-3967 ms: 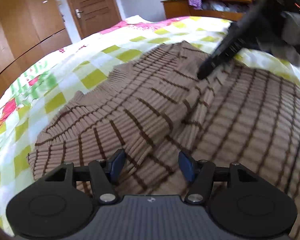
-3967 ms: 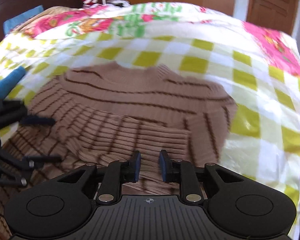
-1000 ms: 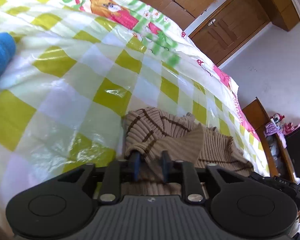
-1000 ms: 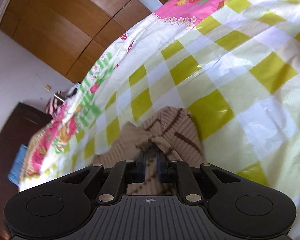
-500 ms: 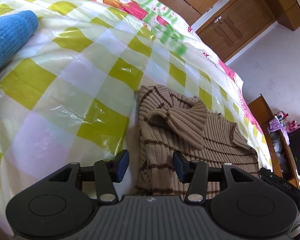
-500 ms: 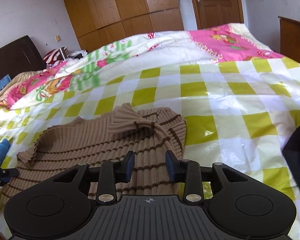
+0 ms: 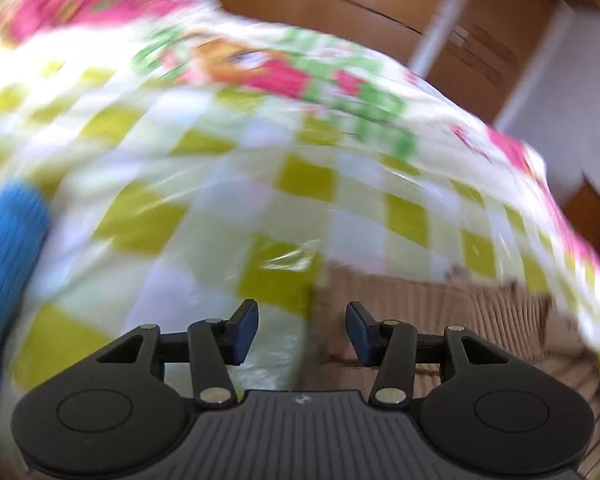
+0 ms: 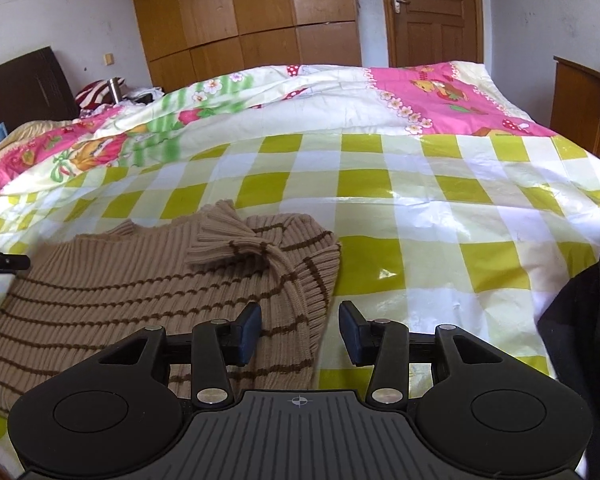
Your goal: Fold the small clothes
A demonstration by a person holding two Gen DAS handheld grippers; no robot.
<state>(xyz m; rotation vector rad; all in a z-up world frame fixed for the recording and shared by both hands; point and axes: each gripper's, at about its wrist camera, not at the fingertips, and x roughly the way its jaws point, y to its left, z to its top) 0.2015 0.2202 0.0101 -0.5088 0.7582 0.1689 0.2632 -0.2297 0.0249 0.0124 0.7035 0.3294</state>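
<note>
Tan ribbed sweater [image 8: 140, 292] w/ thin brown stripes lies folded flat on the checked bedcover [image 8: 420, 208], a bunched sleeve cuff on top near its upper right corner. Right gripper [image 8: 300, 330]: jaws wide, nothing held; sweater's right edge runs betw. them, left pad over the knit. Left gripper [image 7: 302, 332]: jaws wide, empty, sweater [image 7: 440, 312] edge betw. them too, prob. its left side; view badly blurred. Blue knit [image 7: 4, 264] at left, cut off by frame.
</note>
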